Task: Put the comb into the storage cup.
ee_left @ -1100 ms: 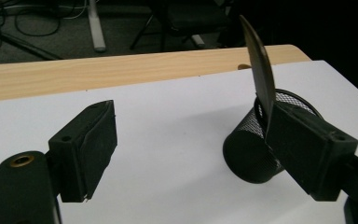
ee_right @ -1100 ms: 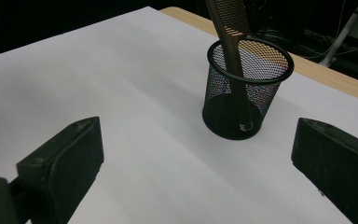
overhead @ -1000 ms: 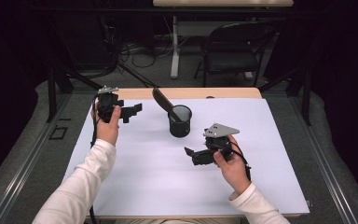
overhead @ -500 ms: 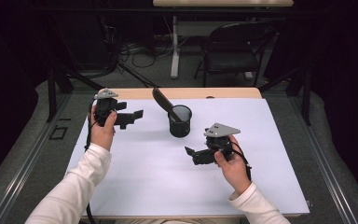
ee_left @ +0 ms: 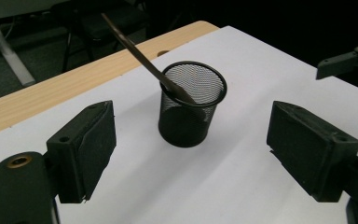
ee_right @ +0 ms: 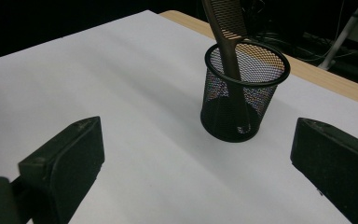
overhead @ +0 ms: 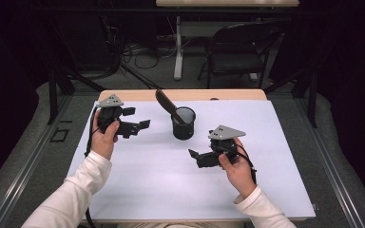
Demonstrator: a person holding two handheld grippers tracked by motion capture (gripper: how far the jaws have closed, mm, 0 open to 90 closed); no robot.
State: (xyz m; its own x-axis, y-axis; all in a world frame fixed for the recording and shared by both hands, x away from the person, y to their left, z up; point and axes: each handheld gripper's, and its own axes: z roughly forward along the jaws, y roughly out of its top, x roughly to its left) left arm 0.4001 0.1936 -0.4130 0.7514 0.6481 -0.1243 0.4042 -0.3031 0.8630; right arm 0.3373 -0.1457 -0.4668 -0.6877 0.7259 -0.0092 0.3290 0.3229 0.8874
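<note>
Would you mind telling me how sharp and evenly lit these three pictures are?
High view: bright white table, dark surroundings, soft detail. Left gripper view: mesh cup fairly sharp, near jaws blurred. Right gripper view: comb clear, room behind dark.

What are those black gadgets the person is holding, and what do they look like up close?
Each hand grips a black tool: the left gripper and the right gripper. Each ends in two blocky black jaws with flat pads and carries a grey three-cornered plate on top. A thin black cable trails from the right one past the wrist. The person wears long white sleeves.
</note>
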